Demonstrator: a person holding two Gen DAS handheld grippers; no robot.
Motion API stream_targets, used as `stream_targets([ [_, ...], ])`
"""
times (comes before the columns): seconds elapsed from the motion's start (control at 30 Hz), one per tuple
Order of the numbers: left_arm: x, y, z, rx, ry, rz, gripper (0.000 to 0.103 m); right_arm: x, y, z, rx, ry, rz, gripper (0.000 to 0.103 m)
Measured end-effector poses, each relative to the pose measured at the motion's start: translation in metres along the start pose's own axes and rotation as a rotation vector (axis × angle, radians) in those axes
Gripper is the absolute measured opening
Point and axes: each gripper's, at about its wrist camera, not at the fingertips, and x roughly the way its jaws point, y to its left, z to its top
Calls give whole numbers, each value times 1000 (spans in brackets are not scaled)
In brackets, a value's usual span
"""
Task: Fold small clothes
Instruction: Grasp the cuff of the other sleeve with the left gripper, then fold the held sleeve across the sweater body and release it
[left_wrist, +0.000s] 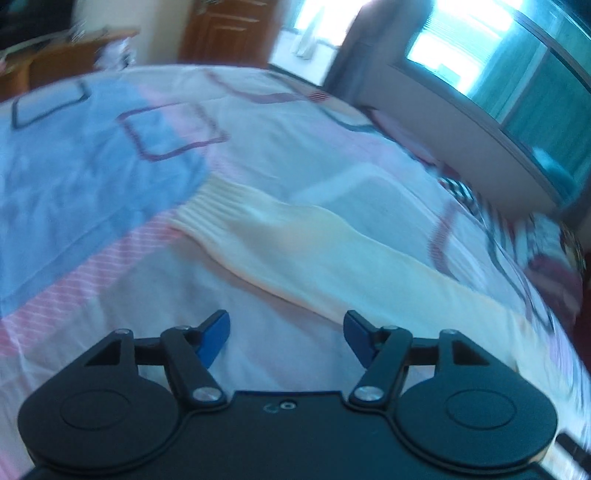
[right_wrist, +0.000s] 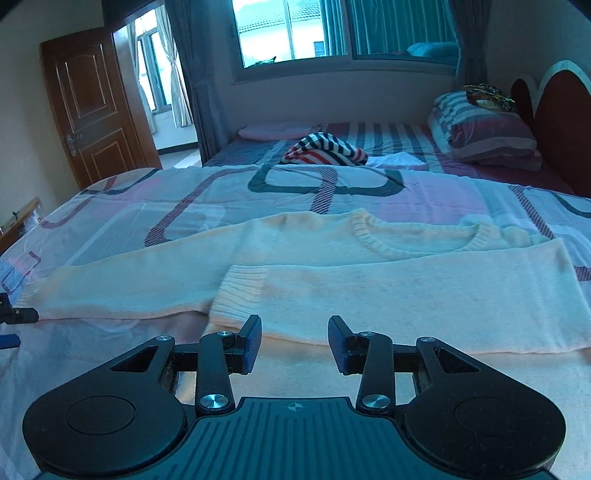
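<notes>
1. A patterned bedsheet (right_wrist: 110, 229) covered the bed across the middle of the right wrist view; behind it, at upper centre, lay a striped garment (right_wrist: 325, 149) in a heap, and a striped pillow (right_wrist: 484, 129) sat at the upper right against a red headboard (right_wrist: 565, 110).
2. A brown door (right_wrist: 92, 103) stood at the upper left, and a window (right_wrist: 332, 29) ran along the top.
3. The cream sweater (right_wrist: 369, 240) lay flat on the sheet at mid-frame, neckline toward the far side. One sleeve (right_wrist: 406, 295) was folded across its body, the ribbed cuff near centre; the other sleeve (right_wrist: 122, 288) stretched toward the left edge.
4. The right gripper (right_wrist: 294, 343) was released, its jaws apart and holding nothing, low over the sweater just short of the folded sleeve.
5. In the blurred left wrist view, the outstretched sleeve (left_wrist: 314, 243) ran diagonally across the middle of the frame. The left gripper (left_wrist: 287, 338) was spread wide and empty, above the sheet (left_wrist: 92, 184) near that sleeve; contact could not be judged.
</notes>
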Motion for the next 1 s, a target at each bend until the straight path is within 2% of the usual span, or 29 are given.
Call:
stream_targets([
  [0.2, 22, 13, 15, -75, -45, -39, 61, 23, 9, 4, -8, 13, -13, 40],
  [0.27, 26, 17, 18, -123, -72, -42, 48, 28, 8, 5, -2, 14, -25, 40],
  [0.33, 31, 20, 21, -159, -85, -39, 22, 34, 5, 6, 5, 15, -35, 40],
  [0.4, 35, 24, 23, -177, -91, -26, 7, 40, 2, 7, 8, 17, -45, 40],
  [0.43, 37, 26, 24, -187, -95, -30, 3, 43, 1, 7, 8, 21, -50, 40],
  [0.57, 27, 20, 25, -148, -128, -39, 2, 61, 0, 3, -8, 66, -76, 40],
  [0.73, 2, -12, 33, -37, -184, -126, 2, 68, 3, 0, -59, 75, -87, 40],
  [0.87, -21, -62, 34, 94, -219, -228, 2, 51, -9, 7, 17, 36, -49, 40],
  [1.0, -33, -127, 21, 214, -199, -351, 2, 30, -19, 10, 29, 5, -47, 40],
])
